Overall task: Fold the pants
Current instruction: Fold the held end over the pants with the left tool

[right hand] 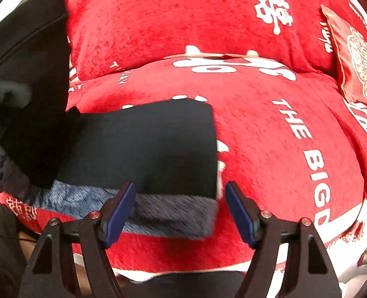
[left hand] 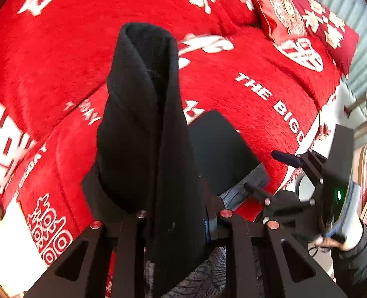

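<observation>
Black pants with a grey fleece lining lie part folded on a red bedspread. One end of the pants (left hand: pixel 143 124) hangs up as a thick black fold, and my left gripper (left hand: pixel 181 213) is shut on it, its fingertips buried in the cloth. The flat part of the pants (right hand: pixel 146 144) shows a grey lining strip (right hand: pixel 171 216) along its near edge. My right gripper (right hand: pixel 181 208) stands open just over that near right corner, its blue pads (right hand: pixel 118 213) apart and not pressing the cloth. The right gripper (left hand: pixel 270 173) also shows in the left wrist view.
The red bedspread (right hand: pixel 258 136) with white characters covers the whole surface. Red cushions (right hand: pixel 357 74) lie at the far right. A gloved hand (left hand: pixel 345 236) holds the right gripper at the bed's edge. The lifted cloth (right hand: pixel 29 49) fills the left side of the right wrist view.
</observation>
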`<state>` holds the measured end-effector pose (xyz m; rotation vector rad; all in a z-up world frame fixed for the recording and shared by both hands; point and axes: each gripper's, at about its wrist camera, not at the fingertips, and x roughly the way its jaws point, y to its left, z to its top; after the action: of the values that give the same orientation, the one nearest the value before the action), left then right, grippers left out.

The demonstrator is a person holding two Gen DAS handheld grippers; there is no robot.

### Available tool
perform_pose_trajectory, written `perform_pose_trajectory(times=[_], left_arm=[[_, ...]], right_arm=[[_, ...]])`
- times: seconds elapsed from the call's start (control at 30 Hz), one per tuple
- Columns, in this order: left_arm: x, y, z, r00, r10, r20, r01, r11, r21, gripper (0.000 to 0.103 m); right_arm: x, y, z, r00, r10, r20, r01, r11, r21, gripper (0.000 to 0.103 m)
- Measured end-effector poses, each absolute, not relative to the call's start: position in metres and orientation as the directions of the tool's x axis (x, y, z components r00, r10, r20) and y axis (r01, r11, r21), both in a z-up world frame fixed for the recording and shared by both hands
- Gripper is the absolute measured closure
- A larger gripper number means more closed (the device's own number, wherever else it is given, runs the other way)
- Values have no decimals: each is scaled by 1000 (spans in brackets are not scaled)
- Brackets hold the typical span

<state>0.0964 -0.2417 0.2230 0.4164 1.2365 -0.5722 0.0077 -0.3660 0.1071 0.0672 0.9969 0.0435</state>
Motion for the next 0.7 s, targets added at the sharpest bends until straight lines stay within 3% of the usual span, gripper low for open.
perform_pose_trajectory(times=[0.27, 0.33, 0.43, 0.57, 0.7], left_arm=[[117, -320, 136, 111, -13, -994, 625, 778, 59, 79], [122, -321, 121, 72, -4, -997, 615, 787, 42, 67], [121, -321, 121, 13, -64, -998, 614, 788, -43, 37], [114, -328, 144, 44, -89, -995, 656, 753, -38, 37], [109, -313, 186, 27, -230, -973, 672, 724, -152, 37]], right_arm=[[-19, -388, 97, 523, 82, -849, -4, 996, 94, 25], [-25, -388, 96, 521, 92, -849, -16, 995, 98, 25], [-34, -387, 99, 532, 185, -826, -78, 982, 170, 24], [-44, -378, 104, 559, 323, -764, -197, 946, 256, 22], [-36, -378, 103, 578, 418, -701, -264, 908, 324, 21]])
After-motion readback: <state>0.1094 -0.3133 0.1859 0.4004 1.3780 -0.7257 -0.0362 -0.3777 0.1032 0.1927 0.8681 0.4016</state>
